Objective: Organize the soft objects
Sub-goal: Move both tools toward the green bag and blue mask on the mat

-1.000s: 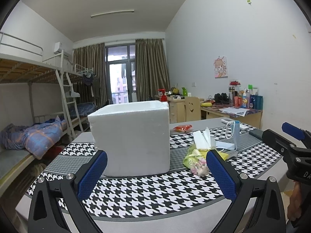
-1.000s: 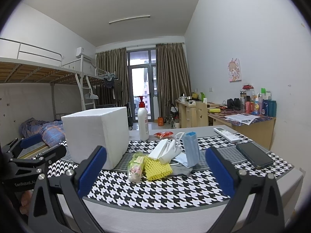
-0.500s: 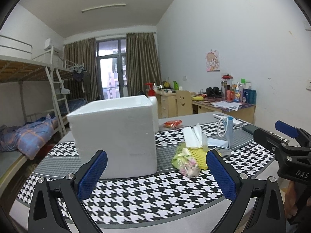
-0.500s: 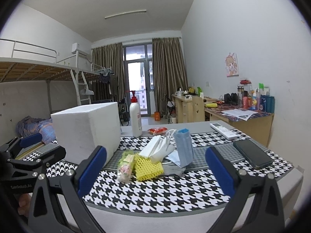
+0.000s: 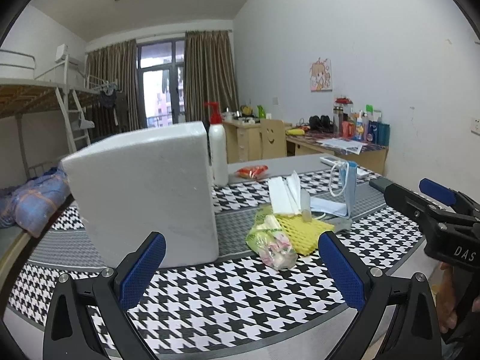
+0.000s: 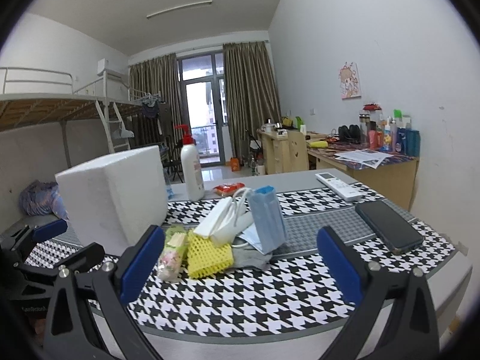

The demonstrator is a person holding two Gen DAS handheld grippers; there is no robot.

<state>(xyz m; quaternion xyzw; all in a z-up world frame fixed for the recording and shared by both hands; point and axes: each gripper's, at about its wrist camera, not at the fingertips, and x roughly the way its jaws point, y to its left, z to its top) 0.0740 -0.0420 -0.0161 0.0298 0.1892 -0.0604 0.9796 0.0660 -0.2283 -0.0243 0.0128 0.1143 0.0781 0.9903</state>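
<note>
The houndstooth-patterned table mat (image 6: 270, 294) carries a white foam box (image 5: 144, 198) beside a soft-item pile: yellow foam net (image 6: 207, 255), blue face mask (image 6: 267, 219). Left gripper (image 5: 240, 273) and right gripper (image 6: 237, 265): jaws wide apart, empty.

**A shared dormitory room**

A white metal-framed bunk bed with a ladder (image 6: 112, 132) stands along the left wall, with a crumpled blue plaid quilt (image 5: 30, 198) on the lower bunk. At the far end, brown floor-length curtains (image 6: 249, 105) flank a glass balcony door (image 6: 204, 120). Along the right wall runs a light wooden desk (image 6: 369, 162) crowded with bottles and papers, below a small cartoon poster (image 6: 349, 81). A white wall-mounted air conditioner (image 6: 106, 67) hangs above the bunk.
</note>
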